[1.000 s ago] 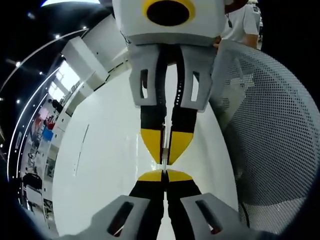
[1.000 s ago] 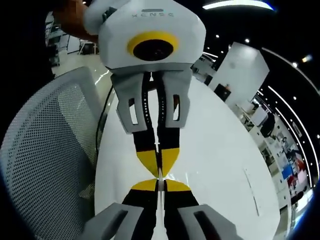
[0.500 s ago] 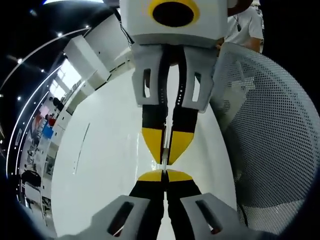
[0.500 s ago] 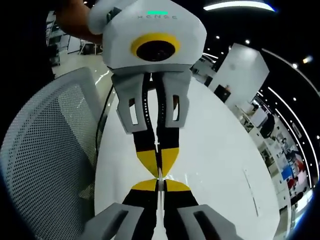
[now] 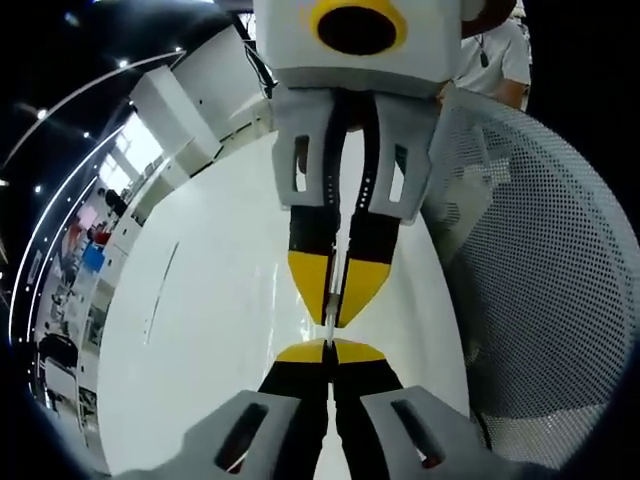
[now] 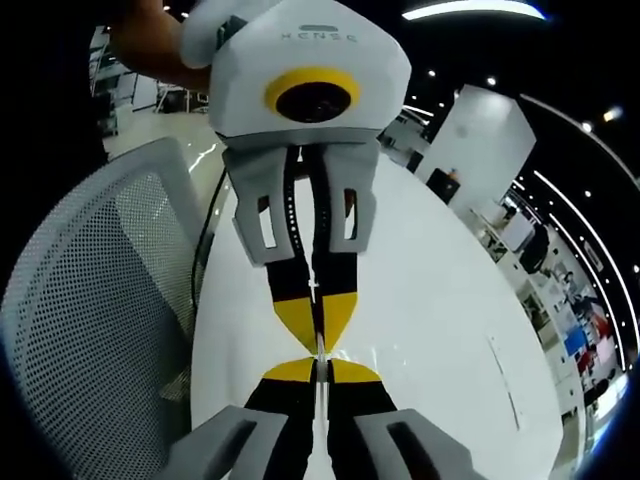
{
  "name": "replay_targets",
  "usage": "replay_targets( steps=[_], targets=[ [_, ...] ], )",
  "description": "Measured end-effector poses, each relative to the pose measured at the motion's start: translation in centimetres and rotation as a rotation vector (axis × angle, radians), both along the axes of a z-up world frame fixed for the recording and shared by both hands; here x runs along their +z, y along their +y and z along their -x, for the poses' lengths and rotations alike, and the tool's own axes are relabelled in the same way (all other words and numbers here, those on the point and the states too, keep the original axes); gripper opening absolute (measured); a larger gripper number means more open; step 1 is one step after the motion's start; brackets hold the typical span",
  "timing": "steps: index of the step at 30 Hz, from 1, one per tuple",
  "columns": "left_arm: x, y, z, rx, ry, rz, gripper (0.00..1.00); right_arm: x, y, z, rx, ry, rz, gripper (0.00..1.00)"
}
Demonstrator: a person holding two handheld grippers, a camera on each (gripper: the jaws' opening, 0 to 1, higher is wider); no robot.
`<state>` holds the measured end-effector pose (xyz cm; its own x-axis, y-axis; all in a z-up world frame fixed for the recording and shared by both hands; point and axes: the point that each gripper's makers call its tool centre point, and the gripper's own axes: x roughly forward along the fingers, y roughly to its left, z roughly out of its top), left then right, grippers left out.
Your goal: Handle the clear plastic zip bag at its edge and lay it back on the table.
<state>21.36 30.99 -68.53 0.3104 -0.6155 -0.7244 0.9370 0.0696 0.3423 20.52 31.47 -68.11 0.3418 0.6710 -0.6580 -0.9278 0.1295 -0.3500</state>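
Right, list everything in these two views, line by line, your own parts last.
table: one, white, under both grippers.
mesh chair: one, pale perforated back, beside the table.
cable: one, black, between chair and table.
clear plastic zip bag: one, barely visible, edge pinched between the meeting tips.
person's shirt: one, white, beyond the chair.
forearm: one, behind the left gripper.
left gripper: yellow-tipped, shut.
right gripper: yellow-tipped, shut.
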Motion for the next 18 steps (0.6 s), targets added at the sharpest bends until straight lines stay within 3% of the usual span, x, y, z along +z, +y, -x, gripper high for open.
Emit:
replay_targets(
  steps=[18],
  targets=[
    [-0.40, 0.00, 0.34, -0.004, 0.021, -0.010, 0.00, -0.32, -0.44, 0.40, -0.011, 0.016, -0.008, 0.00]
  ],
)
